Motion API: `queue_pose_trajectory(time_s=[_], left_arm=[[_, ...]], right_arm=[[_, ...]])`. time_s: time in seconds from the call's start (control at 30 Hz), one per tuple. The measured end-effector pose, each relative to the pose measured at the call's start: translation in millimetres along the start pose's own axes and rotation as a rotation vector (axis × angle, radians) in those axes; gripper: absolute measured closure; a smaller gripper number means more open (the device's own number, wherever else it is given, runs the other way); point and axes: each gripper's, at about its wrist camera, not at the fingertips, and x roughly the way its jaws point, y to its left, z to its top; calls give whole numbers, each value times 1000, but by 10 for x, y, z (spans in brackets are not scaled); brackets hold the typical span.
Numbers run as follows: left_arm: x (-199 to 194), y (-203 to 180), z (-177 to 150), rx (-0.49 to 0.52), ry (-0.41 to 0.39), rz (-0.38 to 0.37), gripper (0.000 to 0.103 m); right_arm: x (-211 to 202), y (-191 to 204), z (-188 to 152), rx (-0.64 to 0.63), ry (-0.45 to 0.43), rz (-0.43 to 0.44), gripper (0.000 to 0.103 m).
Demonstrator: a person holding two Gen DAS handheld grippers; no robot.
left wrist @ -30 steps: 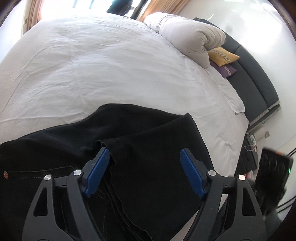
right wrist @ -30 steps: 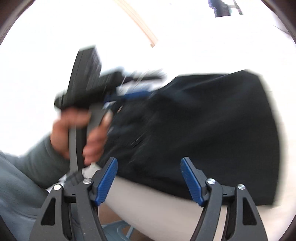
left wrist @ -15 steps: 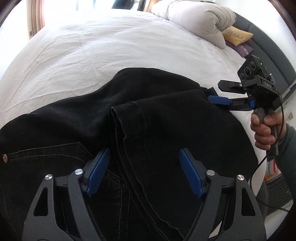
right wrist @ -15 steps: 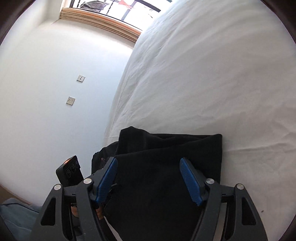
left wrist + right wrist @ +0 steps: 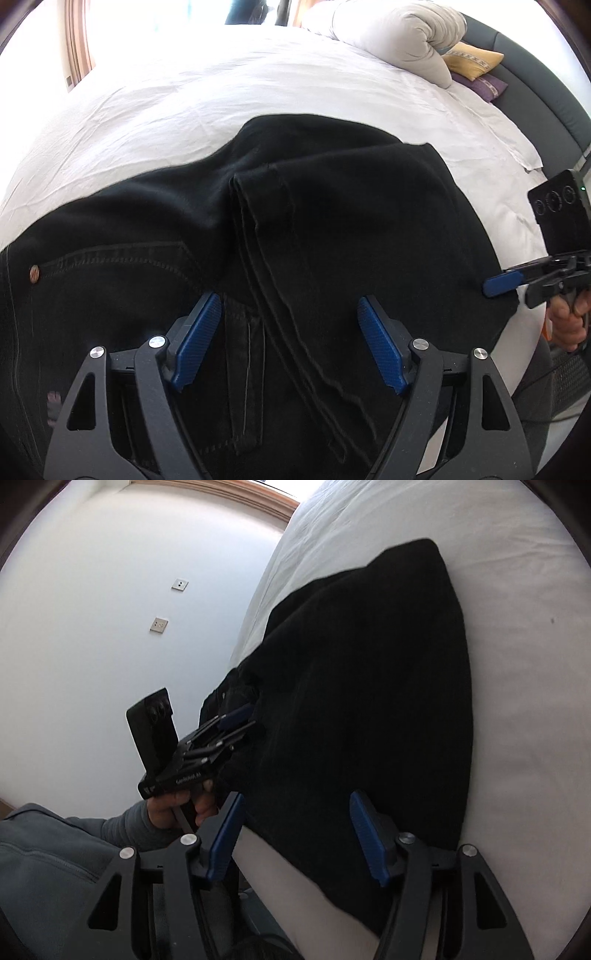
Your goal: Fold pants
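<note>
The black pants (image 5: 332,221) lie on the near part of the white bed (image 5: 221,96), legs folded over. Since a moment ago the right gripper (image 5: 295,834) has drawn back to the near right edge; the left gripper (image 5: 288,343) hovers above. Both jaws are spread, holding nothing, so this fold seems finished.

Pants (image 5: 332,229) spread on the bed (image 5: 258,92), legs folded over the waist part. Rolled duvet (image 5: 399,33) and cushions (image 5: 476,62) beyond (far right corner).
</note>
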Motion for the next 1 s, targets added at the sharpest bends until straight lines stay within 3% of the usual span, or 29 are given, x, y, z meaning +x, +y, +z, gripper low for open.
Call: queue_pose_trajectory(time_s=[0.2, 0.37, 0.5, 0.57, 0.63, 0.7, 0.83, 1.0], left_arm=[[-285, 6, -344, 23, -17, -5, 27], [-904, 204, -712, -45, -38, -36, 27], [-1403, 624, -1064, -202, -67, -32, 26], [-1680, 881, -1231, -319, -105, -27, 21], [-1908, 1129, -1435, -455, -161, -24, 7], [-2071, 1356, -1635, -593, -209, -1, 5], [-2145, 1669, -1919, -772, -242, -1, 5], [-1922, 1880, -2111, -903, -215, -122, 5]], right_arm=[[-25, 333, -337, -4, -16, -9, 38], [29, 872, -265, -90, -134, 21, 37], [382, 1188, 43, -126, -188, 68, 32], [652, 1311, 198, -139, -185, 89, 32], [919, 1376, 330, -124, -173, 95, 32], [1201, 1430, 456, -107, -165, 108, 32], [1435, 1393, 471, -50, -174, 128, 32], [1419, 1316, 397, -18, -198, 141, 32]])
